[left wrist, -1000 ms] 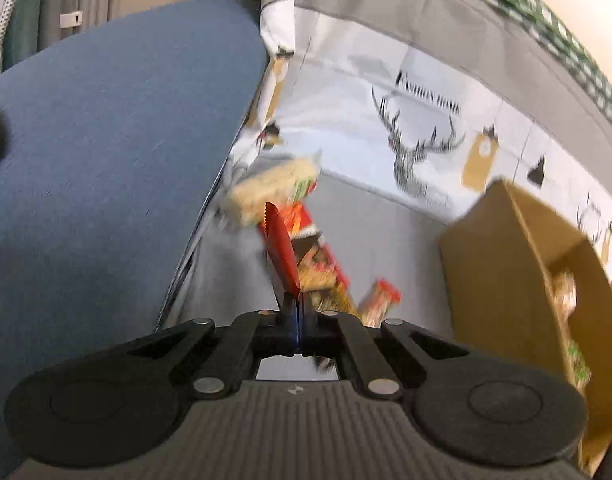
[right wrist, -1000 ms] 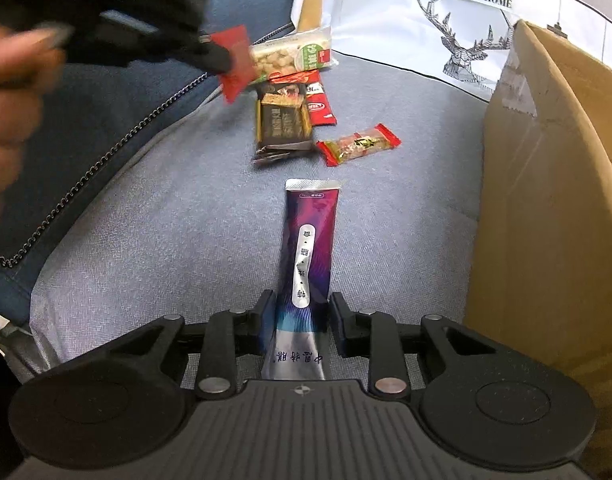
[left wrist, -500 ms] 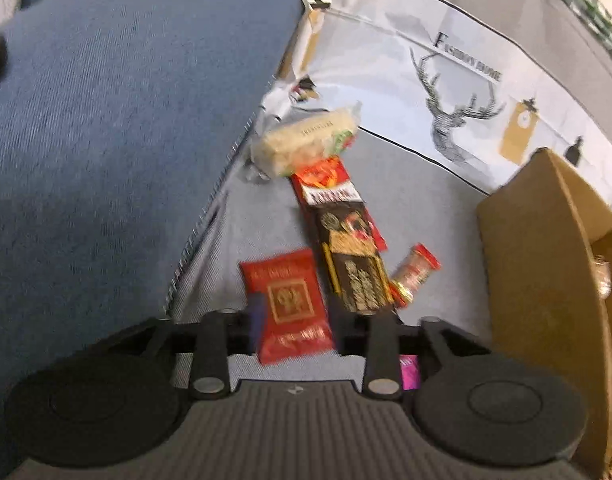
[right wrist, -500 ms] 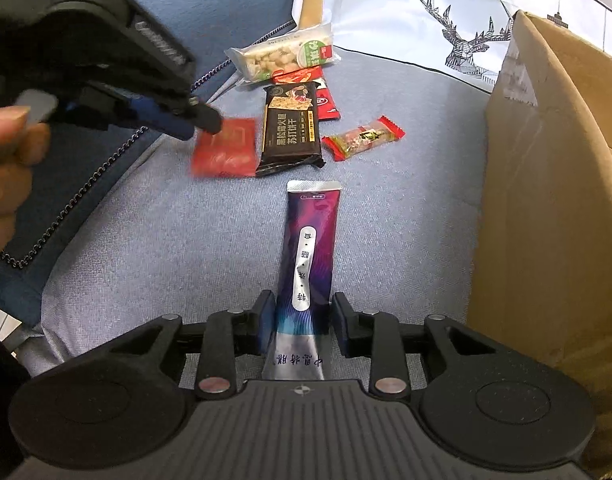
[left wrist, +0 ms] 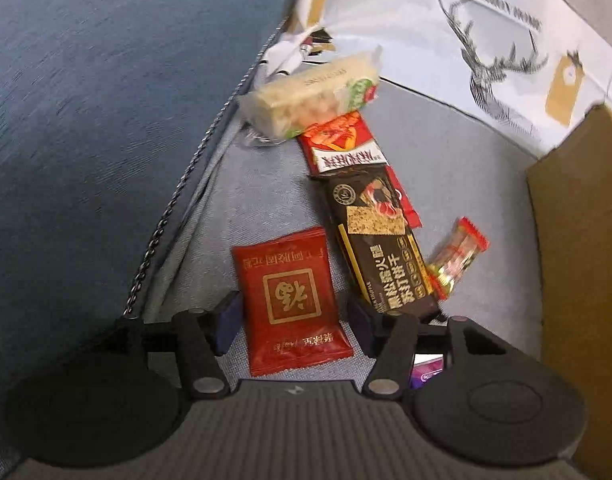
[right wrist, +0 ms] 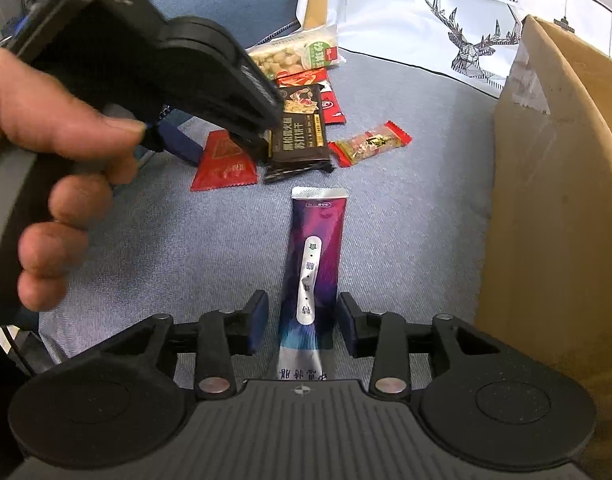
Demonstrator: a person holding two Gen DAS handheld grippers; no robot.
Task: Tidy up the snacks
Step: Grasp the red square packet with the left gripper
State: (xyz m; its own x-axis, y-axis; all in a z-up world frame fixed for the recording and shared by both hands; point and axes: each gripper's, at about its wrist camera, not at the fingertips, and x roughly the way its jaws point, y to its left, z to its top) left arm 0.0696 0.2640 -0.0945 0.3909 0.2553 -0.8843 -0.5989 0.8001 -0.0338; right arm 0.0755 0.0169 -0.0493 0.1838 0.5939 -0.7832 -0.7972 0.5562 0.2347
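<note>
Left gripper (left wrist: 292, 320), jaws opening, straddles the red sachet (left wrist: 292, 300) lying flat on the grey cushion (right wrist: 406, 208), near-left of the snack row; right gripper (right wrist: 302, 322), jaws opening, brackets the purple stick pack (right wrist: 316, 256), both pads clear, apparently releasing, beside the cardboard box (right wrist: 558, 200) at right

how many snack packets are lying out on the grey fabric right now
6: red sachet between the left fingers, purple stick between the right, then black cracker bar, red packet beneath it, small candy, pale nut bar.
</note>
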